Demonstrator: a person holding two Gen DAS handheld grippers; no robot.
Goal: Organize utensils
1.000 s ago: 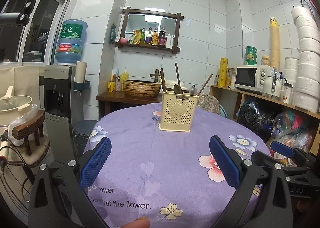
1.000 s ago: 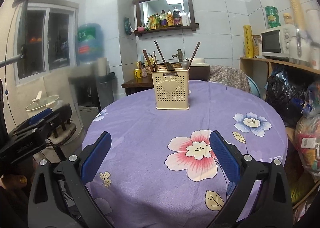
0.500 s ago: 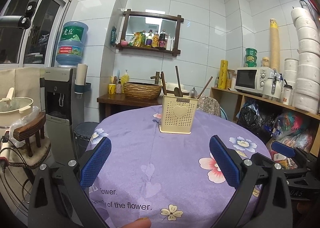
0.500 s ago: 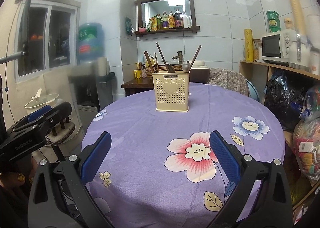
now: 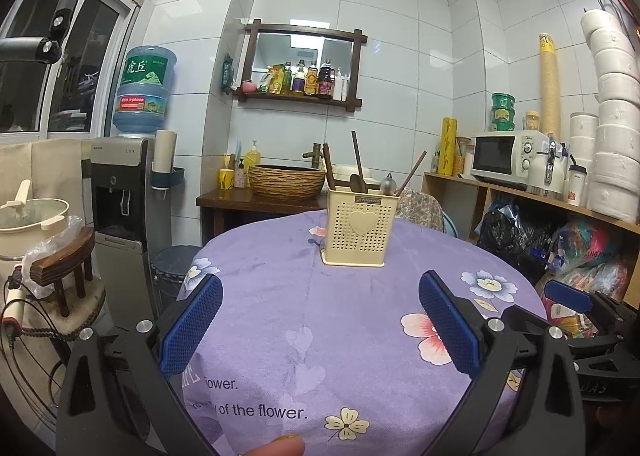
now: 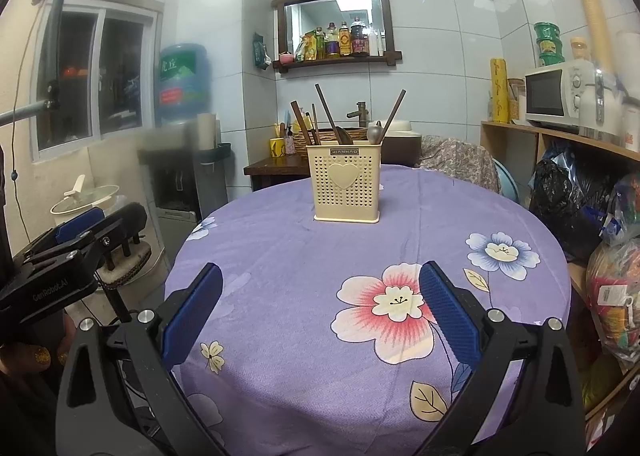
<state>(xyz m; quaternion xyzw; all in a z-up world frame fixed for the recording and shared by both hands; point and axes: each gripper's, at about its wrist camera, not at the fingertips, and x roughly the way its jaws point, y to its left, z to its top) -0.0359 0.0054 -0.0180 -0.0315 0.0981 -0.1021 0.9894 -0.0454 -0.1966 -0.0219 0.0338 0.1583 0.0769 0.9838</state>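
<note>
A cream perforated utensil holder (image 5: 361,230) (image 6: 345,183) with a heart on its front stands upright at the far middle of the round table. Several utensils (image 5: 357,167) (image 6: 328,115), dark wooden handles and a metal spoon, stick out of its top. My left gripper (image 5: 320,320) hovers open over the table's near left side, nothing between its blue pads. My right gripper (image 6: 320,310) is open too, over the near right side, well short of the holder. Each gripper shows at the edge of the other's view.
A purple flowered cloth (image 5: 304,296) (image 6: 360,256) covers the table. Left of it stand a water dispenser (image 5: 120,191), a stool and a pot. Behind are a side table with a wicker basket (image 5: 286,179); right, a shelf with a microwave (image 5: 504,155) and bags.
Both grippers have drawn slightly up and back from the table, so the holder sits a little lower and farther in both views. Both stay open and empty.
</note>
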